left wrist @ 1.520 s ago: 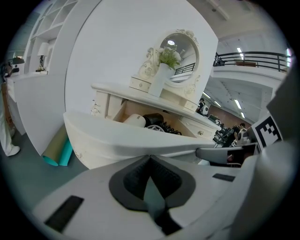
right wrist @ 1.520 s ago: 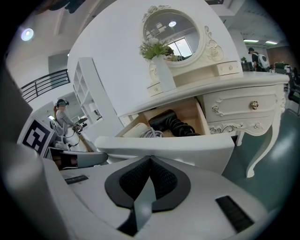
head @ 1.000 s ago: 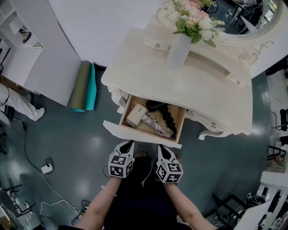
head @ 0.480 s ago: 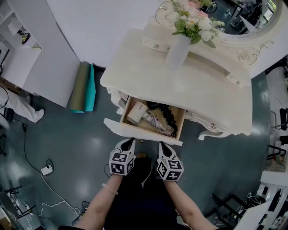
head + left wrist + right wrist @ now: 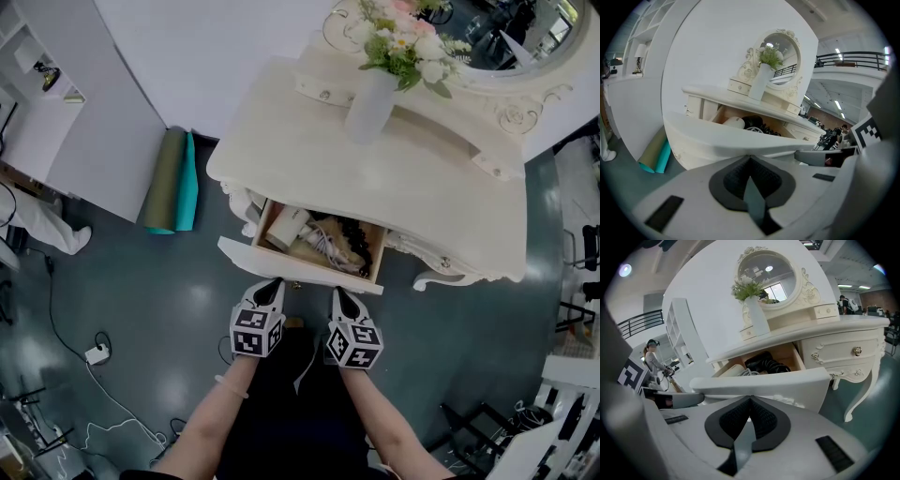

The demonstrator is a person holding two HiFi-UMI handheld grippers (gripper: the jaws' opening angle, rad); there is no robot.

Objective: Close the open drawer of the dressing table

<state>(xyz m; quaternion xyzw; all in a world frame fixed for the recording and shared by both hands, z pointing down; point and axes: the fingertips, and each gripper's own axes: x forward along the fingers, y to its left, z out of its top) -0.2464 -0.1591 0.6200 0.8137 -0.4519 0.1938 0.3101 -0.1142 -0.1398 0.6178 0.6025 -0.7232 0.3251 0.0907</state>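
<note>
The cream dressing table (image 5: 375,178) has its middle drawer (image 5: 300,267) part open, its white front panel (image 5: 740,140) (image 5: 764,383) facing me. Inside lie a white hair dryer (image 5: 286,225), a black curly cable (image 5: 352,230) and pale cords. My left gripper (image 5: 273,283) is shut with its tips against the left part of the drawer front. My right gripper (image 5: 337,292) is shut too, tips against the front's right part. In both gripper views the jaws meet with nothing between them, right at the panel.
A white vase of flowers (image 5: 375,98) and an oval mirror (image 5: 506,47) stand on the tabletop. A green and teal rolled mat (image 5: 173,183) leans at the table's left. Cables and a white plug (image 5: 97,352) lie on the grey floor at lower left.
The drawer has slid in toward the table, showing less of its contents. Both grippers moved forward with its front panel.
</note>
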